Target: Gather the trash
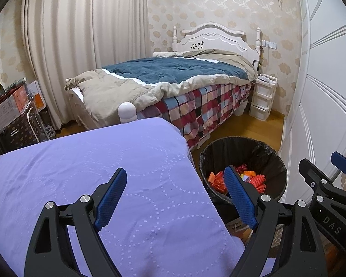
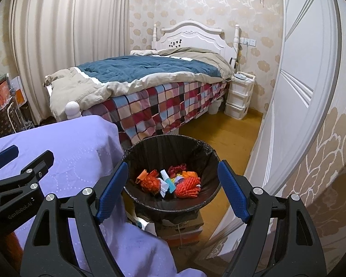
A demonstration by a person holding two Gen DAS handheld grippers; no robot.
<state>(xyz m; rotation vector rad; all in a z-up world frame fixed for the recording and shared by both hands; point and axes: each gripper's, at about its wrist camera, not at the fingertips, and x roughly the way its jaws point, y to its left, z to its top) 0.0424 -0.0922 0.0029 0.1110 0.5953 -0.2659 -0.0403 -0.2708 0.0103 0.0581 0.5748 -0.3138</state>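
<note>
Left wrist view: left gripper (image 1: 175, 184) low centre of frame, jaws wide apart, nothing between the pads, hanging over a lilac quilted cloth (image 1: 85, 173) that fills the lower left. No loose scrap visible anywhere on that cloth. Black-lined bin (image 1: 274, 159) right of centre, partly hidden behind the right-hand blue pad; red and orange trash (image 1: 258, 180) showing inside. Right gripper's fingers poking in at far right edge. Bed with teal and beige duvet (image 1: 173, 71) across mid frame, white drawer unit (image 1: 264, 97) beyond it, upper right. Right wrist view: right gripper (image 2: 173, 189) low centre, jaws likewise standing open and empty, framing the bin (image 2: 196, 147) almost dead centre; bin perched on a cardboard box (image 2: 184, 228). Trash pile (image 2: 170, 182) lying in the bottom of the liner: orange paper, red netting, white and teal slips. Left gripper's arm entering at lower left over the cloth. Bare wooden floor (image 2: 219, 131) right of the bin, no litter seen on it. Judgement: collection looks finished or close to it. For doing the step well: sweep cloth folds and floor by the bin for stray bits before calling it done; keep fingers clear of the liner rim to avoid tipping the bin off its box.
</note>
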